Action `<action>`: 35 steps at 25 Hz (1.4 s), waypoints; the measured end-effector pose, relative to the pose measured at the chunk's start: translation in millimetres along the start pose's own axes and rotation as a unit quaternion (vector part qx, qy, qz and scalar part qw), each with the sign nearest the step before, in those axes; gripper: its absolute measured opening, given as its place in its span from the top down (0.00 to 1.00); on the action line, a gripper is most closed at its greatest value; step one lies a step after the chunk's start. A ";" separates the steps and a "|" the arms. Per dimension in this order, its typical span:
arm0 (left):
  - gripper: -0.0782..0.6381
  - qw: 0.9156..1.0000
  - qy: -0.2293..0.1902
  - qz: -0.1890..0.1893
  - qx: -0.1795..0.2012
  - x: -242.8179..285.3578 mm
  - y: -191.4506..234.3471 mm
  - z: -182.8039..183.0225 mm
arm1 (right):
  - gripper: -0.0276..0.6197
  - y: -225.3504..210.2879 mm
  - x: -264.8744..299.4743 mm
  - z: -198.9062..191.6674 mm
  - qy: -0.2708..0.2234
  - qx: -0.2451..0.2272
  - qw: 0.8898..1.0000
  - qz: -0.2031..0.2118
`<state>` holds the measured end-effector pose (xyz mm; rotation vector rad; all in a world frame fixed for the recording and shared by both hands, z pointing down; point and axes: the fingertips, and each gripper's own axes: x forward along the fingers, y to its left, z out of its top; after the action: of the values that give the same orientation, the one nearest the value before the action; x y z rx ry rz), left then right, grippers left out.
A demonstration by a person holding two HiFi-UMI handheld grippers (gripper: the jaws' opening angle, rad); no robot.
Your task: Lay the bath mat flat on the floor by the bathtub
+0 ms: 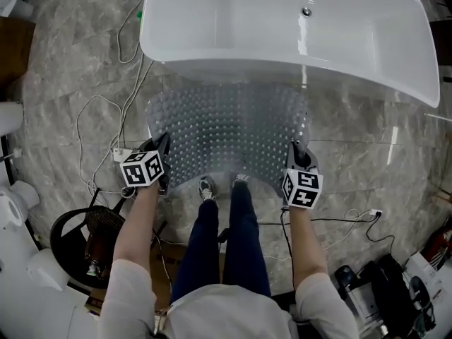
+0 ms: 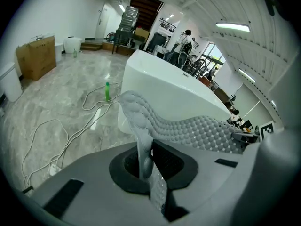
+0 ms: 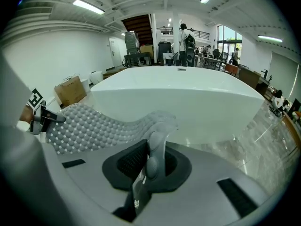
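A translucent grey bath mat [image 1: 229, 129] studded with small bumps hangs spread between my two grippers, just in front of the white bathtub [image 1: 282, 27]. My left gripper [image 1: 161, 162] is shut on the mat's near left corner, and my right gripper [image 1: 297, 159] is shut on its near right corner. In the left gripper view the mat [image 2: 188, 128] runs from the jaws across to the right; the tub [image 2: 164, 91] stands right behind it. The right gripper view has the mat [image 3: 89, 124] sagging off to the left before the tub [image 3: 183, 95].
The floor [image 1: 63, 83] is grey marble tile. White cables [image 1: 99, 119] and a power strip [image 1: 121, 154] lie left of the mat; a black cable [image 1: 353, 221] lies on the right. A black stool [image 1: 81, 235] stands at lower left. The person's feet [image 1: 222, 186] are at the mat's near edge.
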<state>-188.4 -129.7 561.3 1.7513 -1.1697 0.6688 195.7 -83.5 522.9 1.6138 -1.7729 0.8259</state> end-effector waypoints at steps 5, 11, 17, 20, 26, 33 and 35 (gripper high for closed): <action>0.83 1.000 0.006 0.007 -0.009 29.7 18.3 -17.3 | 0.89 2.1 32.1 -21.7 0.010 0.001 1.000 0.003; 0.83 1.000 0.006 0.014 -0.022 66.5 39.4 -31.6 | 0.89 1.6 71.7 -42.6 0.011 0.005 1.000 0.005; 0.83 1.000 0.013 0.014 -0.012 91.8 54.3 -42.3 | 0.89 5.4 99.2 -59.9 0.016 0.007 1.000 0.004; 0.83 1.000 0.014 0.012 -0.008 103.4 55.0 -44.9 | 0.89 -1.1 108.3 -68.7 0.018 0.008 1.000 0.001; 0.83 1.000 0.014 0.009 0.001 123.3 62.8 -50.4 | 0.89 -12.9 124.6 -83.3 0.019 -0.001 1.000 -0.007; 0.83 1.000 0.015 0.004 0.005 160.0 72.5 -68.1 | 0.89 -23.2 156.1 -106.9 0.020 -0.017 1.000 -0.007; 0.83 1.000 0.021 0.005 0.007 169.4 76.1 -76.7 | 0.89 -23.8 163.9 -114.3 0.022 -0.022 0.999 -0.005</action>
<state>-185.8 -144.9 761.6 1.7355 -1.1487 0.7169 208.0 -98.8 723.2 1.5637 -1.7381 0.8062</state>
